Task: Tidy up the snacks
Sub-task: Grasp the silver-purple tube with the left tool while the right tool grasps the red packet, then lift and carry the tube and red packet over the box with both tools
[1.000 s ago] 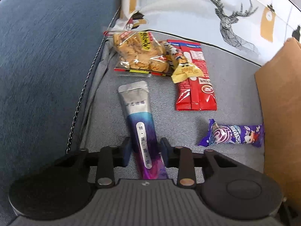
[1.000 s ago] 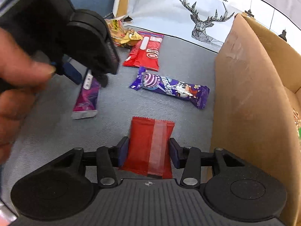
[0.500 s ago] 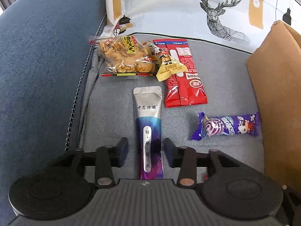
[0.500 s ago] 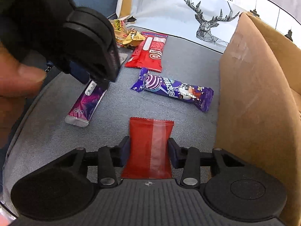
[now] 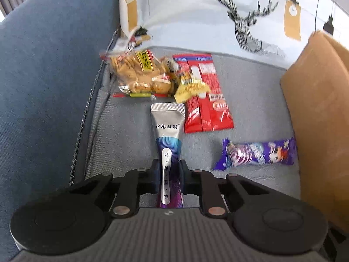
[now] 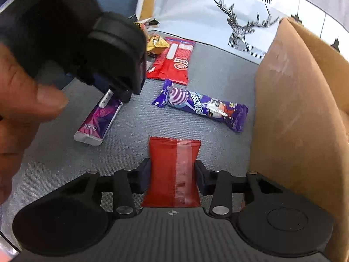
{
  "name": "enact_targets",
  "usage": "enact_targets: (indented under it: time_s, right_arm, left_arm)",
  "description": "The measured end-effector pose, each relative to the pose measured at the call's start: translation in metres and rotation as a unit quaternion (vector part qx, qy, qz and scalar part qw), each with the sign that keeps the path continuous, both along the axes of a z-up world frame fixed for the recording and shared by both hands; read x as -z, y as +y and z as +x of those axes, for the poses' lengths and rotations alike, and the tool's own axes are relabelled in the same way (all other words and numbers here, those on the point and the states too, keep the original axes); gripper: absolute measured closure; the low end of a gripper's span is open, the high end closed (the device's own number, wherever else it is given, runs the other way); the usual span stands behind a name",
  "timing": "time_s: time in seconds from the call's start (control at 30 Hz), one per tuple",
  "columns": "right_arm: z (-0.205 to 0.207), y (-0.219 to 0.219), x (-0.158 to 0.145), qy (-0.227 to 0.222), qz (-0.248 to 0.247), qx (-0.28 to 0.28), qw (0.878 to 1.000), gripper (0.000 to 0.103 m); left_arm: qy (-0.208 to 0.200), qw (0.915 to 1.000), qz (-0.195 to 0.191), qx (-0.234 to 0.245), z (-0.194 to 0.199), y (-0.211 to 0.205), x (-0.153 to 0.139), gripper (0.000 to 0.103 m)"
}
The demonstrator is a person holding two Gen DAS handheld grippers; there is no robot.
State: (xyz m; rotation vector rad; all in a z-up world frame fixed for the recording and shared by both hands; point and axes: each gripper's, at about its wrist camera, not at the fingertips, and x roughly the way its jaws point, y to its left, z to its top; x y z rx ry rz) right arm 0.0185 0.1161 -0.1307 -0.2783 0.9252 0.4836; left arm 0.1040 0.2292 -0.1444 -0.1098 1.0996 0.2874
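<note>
The left tongs (image 5: 168,174) are closed narrow on the slim silver-and-purple foil stick pouch (image 5: 167,139), which lies on the grey fabric sofa seat (image 5: 130,135) pointing toward 12 o'clock. The right tongs (image 6: 172,174) grip the flat red plastic snack packet (image 6: 173,170) by its sides, pads touching both edges. From the left wrist view, the clear bag of golden fried snacks (image 5: 135,74) sits at 11 o'clock, the long red wafer packet (image 5: 205,100) at 1 o'clock with a small yellow sachet (image 5: 189,87) overlapping both. The purple lollipop-print candy wrapper (image 5: 255,152) lies at 3 o'clock, just beside the brown cardboard box (image 5: 316,113). Behind stands a white deer-print cushion (image 5: 218,17).
</note>
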Motion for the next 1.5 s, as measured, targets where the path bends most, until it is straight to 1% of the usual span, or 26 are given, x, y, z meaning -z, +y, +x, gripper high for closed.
enact_targets:
  time_s: [0.07, 0.3, 0.5, 0.6, 0.7, 0.83, 0.9, 0.97, 1.03, 1.13, 1.2, 1.27, 1.33, 1.43, 1.5]
  right_arm:
    - [0.0, -0.001, -0.007, -0.009, 0.009, 0.004, 1.0, 0.06]
    - [-0.005, -0.003, -0.048, -0.077, 0.042, 0.005, 0.996, 0.06]
    - [-0.005, -0.01, -0.072, -0.119, 0.058, 0.012, 0.991, 0.06]
    - [-0.005, -0.015, -0.088, -0.14, 0.07, 0.013, 0.988, 0.06]
    - [-0.004, -0.026, -0.112, -0.169, 0.083, 0.021, 0.982, 0.06]
    - [0.006, -0.05, -0.142, -0.188, 0.101, 0.049, 0.976, 0.06]
    - [0.015, -0.067, -0.152, -0.189, 0.113, 0.071, 0.973, 0.06]
    - [0.019, -0.083, -0.156, -0.196, 0.12, 0.089, 0.969, 0.06]
    - [0.022, -0.099, -0.154, -0.204, 0.116, 0.105, 0.966, 0.06]
    - [0.026, -0.119, -0.147, -0.194, 0.116, 0.122, 0.966, 0.06]
    - [0.025, -0.13, -0.149, -0.192, 0.12, 0.126, 0.966, 0.06]
    - [0.025, -0.138, -0.152, -0.206, 0.113, 0.125, 0.964, 0.06]
    - [0.027, -0.146, -0.153, -0.214, 0.11, 0.125, 0.963, 0.06]
    - [0.026, -0.158, -0.155, -0.219, 0.107, 0.128, 0.961, 0.06]
    - [0.024, -0.164, -0.156, -0.221, 0.104, 0.13, 0.961, 0.06]
  left_arm:
    - [-0.016, 0.9998, -0.002, -0.007, -0.001, 0.002, -0.009, 0.085]
    - [-0.073, 0.9968, -0.016, -0.028, -0.003, 0.005, -0.046, 0.086]
    - [-0.122, 0.991, -0.025, -0.049, -0.009, 0.007, -0.077, 0.086]
    - [-0.152, 0.9862, -0.03, -0.059, -0.014, 0.007, -0.093, 0.086]
    - [-0.195, 0.9776, -0.035, -0.073, -0.023, 0.004, -0.114, 0.086]
    - [-0.246, 0.9658, -0.033, -0.076, -0.042, -0.01, -0.145, 0.086]
    - [-0.256, 0.9635, -0.03, -0.072, -0.049, -0.02, -0.155, 0.086]
    - [-0.261, 0.9617, -0.039, -0.074, -0.055, -0.031, -0.161, 0.086]
    - [-0.262, 0.9619, -0.041, -0.067, -0.058, -0.045, -0.162, 0.086]
    - [-0.263, 0.9631, -0.04, -0.037, -0.058, -0.066, -0.158, 0.086]
    - [-0.256, 0.9656, -0.046, -0.018, -0.051, -0.076, -0.161, 0.086]
    - [-0.271, 0.9609, -0.055, 0.001, -0.048, -0.081, -0.165, 0.086]
    - [-0.28, 0.9589, -0.049, 0.009, -0.046, -0.088, -0.164, 0.086]
    - [-0.269, 0.9617, -0.051, 0.015, -0.046, -0.095, -0.156, 0.086]
    - [-0.269, 0.9616, -0.054, 0.018, -0.046, -0.098, -0.154, 0.086]
